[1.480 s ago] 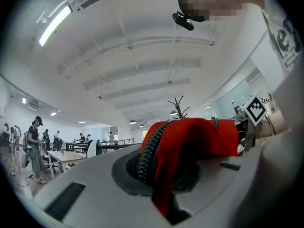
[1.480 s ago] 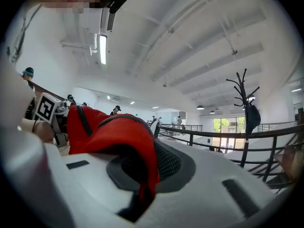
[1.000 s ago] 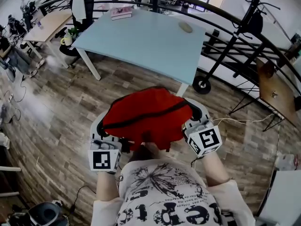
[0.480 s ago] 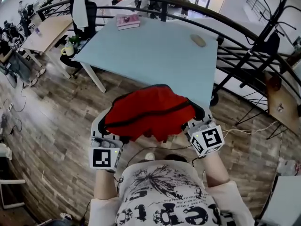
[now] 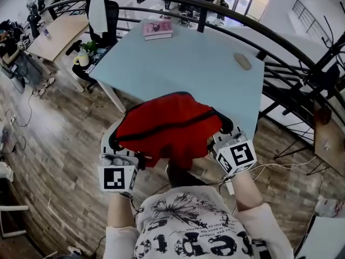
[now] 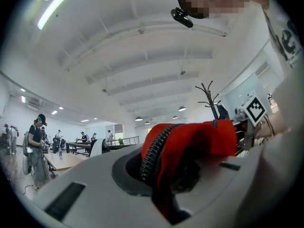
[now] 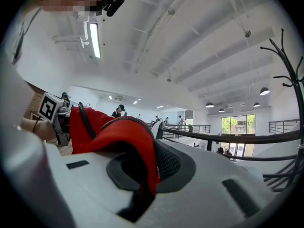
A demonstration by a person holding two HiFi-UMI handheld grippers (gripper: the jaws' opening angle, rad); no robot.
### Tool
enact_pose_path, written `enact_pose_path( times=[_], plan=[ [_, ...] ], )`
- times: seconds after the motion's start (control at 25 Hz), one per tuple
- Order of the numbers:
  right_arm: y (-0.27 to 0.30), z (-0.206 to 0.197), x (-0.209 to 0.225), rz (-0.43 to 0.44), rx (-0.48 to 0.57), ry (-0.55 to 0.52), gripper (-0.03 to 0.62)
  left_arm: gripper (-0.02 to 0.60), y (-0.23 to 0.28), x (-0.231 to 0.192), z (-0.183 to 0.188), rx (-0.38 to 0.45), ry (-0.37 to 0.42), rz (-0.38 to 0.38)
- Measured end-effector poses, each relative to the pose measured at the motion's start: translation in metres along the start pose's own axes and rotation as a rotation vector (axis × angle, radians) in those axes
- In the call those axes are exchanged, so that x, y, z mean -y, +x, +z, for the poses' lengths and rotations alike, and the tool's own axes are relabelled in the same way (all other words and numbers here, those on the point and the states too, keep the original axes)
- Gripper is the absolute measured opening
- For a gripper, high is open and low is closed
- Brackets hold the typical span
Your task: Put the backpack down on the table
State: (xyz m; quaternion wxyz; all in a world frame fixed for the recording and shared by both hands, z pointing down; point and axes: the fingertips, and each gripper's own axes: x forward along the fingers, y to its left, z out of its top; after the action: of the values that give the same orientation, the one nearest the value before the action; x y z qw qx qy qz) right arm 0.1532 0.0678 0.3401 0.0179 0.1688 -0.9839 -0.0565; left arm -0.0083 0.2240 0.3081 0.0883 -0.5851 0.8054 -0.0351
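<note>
Red backpack carried in 2 grippers at the table's near edge.

The backpack [image 5: 167,127] hangs in the air between the 2 grippers, above the wooden floor [image 5: 59,128]. In the head view its far side overlaps the near edge of the pale blue table [image 5: 183,58], and it does not rest on it. The left gripper [image 5: 115,144] has its jaws clenched on the backpack's left end, with red fabric and a black zipper pinched between them. The right gripper [image 5: 225,135] grasps the right end the same way. Both grippers point roughly level toward the table. A pink book [image 5: 158,29] and a small tan round object [image 5: 242,61] lie on the table's far side, and a black office chair [image 5: 102,9] stands by its far left corner.
</note>
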Motion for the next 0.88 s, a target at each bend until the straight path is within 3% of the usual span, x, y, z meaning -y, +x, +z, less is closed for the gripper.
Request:
enact_pose_path(
  times=[0.44, 0.88],
  plan=[
    [0.153, 0.022, 0.097, 0.011, 0.072, 0.017, 0.008, 0.028, 0.164, -0.064, -0.001, 0.042, 0.024, 0.013],
    [0.247, 0.011, 0.202, -0.091, 0.048, 0.011, 0.008, 0.028, 0.333, -0.089, -0.020, 0.039, -0.017, -0.079]
  ],
)
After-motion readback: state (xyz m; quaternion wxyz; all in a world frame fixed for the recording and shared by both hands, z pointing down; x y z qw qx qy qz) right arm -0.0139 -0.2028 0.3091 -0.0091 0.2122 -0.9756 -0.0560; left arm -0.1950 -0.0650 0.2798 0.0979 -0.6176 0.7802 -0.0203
